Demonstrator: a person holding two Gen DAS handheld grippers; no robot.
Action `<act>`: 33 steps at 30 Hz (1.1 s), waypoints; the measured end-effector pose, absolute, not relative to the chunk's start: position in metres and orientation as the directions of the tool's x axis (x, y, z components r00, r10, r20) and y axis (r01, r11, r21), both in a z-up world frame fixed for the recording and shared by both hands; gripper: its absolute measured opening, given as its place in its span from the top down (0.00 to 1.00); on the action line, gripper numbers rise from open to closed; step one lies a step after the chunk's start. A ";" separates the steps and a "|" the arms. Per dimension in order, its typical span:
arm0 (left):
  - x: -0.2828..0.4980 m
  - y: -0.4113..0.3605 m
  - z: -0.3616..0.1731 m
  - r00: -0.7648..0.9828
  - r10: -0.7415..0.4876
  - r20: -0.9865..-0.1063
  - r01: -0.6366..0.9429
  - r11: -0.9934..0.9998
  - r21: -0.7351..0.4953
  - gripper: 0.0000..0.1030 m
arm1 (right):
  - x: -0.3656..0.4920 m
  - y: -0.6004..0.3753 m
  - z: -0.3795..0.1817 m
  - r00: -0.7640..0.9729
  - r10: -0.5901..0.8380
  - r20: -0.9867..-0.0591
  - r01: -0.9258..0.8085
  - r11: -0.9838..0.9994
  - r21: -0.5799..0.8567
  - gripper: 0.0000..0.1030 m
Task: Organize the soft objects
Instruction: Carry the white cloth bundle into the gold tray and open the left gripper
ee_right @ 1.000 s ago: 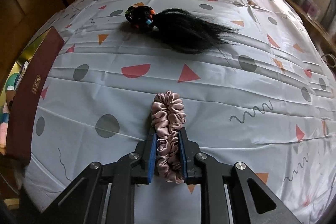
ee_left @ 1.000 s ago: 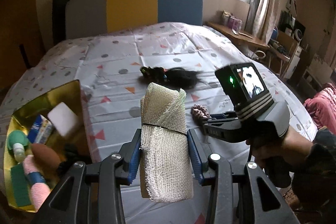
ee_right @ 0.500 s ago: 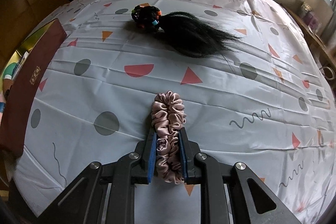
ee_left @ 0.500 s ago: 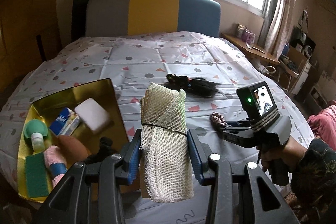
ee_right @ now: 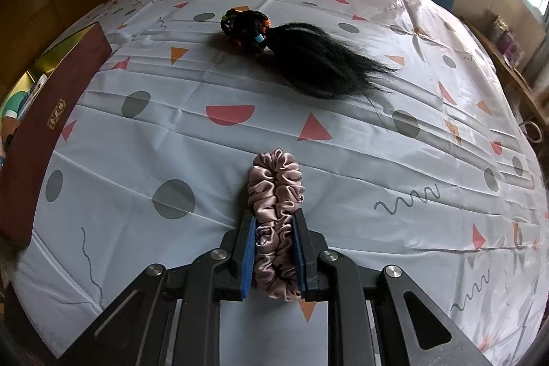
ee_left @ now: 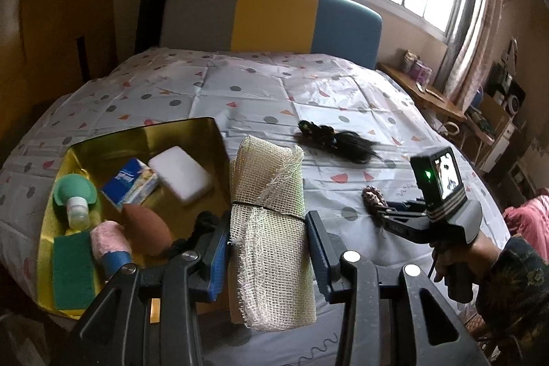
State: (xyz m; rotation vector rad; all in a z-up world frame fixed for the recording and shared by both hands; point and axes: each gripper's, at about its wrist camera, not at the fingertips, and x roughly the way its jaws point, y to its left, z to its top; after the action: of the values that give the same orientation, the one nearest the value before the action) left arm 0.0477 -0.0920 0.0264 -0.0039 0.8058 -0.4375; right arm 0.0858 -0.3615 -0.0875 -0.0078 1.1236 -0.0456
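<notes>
**Both grippers loaded over the bed**

The left gripper [ee_left: 266, 249] clamps a rolled mesh cloth [ee_left: 271, 228], banded at its middle and standing nearly upright above the box's near corner. The right gripper [ee_right: 276, 251] pinches a pink scrunchie [ee_right: 276, 208], its free loop low over the sheet [ee_right: 343, 160], possibly touching it. Just left of the cloth, a gold-lined box [ee_left: 212, 132] holds a white sponge [ee_left: 180, 174], a tissue pack [ee_left: 132, 182], a green scourer [ee_left: 73, 276] and other items. Farther up the patterned sheet lies a black hairpiece [ee_right: 308, 57], well apart from both. A hand [ee_left: 459, 266] grips the right tool.
</notes>
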 end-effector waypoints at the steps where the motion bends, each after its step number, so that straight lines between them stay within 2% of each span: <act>1: 0.049 -0.088 0.028 0.615 -0.375 -0.693 0.369 0.914 -0.167 0.60 | 0.086 -0.361 -0.088 0.432 -0.041 -0.901 0.032 0.999 -0.030 0.81; 7: 0.059 -0.050 0.035 0.629 -0.370 -0.683 0.298 0.927 -0.227 0.60 | 0.085 -0.360 -0.088 0.434 -0.046 -0.900 0.029 0.999 -0.037 0.81; 13: 0.070 0.022 0.045 0.679 -0.295 -0.672 0.147 0.952 -0.270 0.60 | 0.085 -0.360 -0.088 0.434 -0.047 -0.900 0.027 0.999 -0.039 0.81; 20: 0.073 0.101 0.015 0.645 -0.184 -0.741 -0.061 0.955 -0.290 0.60 | 0.086 -0.359 -0.088 0.433 -0.050 -0.900 0.022 0.999 -0.045 0.81; 26: 0.081 0.109 -0.007 0.588 -0.277 -0.760 -0.096 0.909 -0.405 0.60 | 0.085 -0.359 -0.088 0.434 -0.054 -0.899 0.021 0.999 -0.050 0.81; 33: 0.115 0.094 -0.009 0.569 -0.294 -0.768 -0.073 0.912 -0.403 0.60 | 0.085 -0.358 -0.088 0.433 -0.056 -0.900 0.018 0.998 -0.054 0.81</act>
State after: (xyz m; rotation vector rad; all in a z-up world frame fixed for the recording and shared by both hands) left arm 0.1149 0.0941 -0.0091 -0.4182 0.9636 -0.1345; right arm 0.0854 -0.3577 -0.0882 -0.0377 1.1218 -0.0463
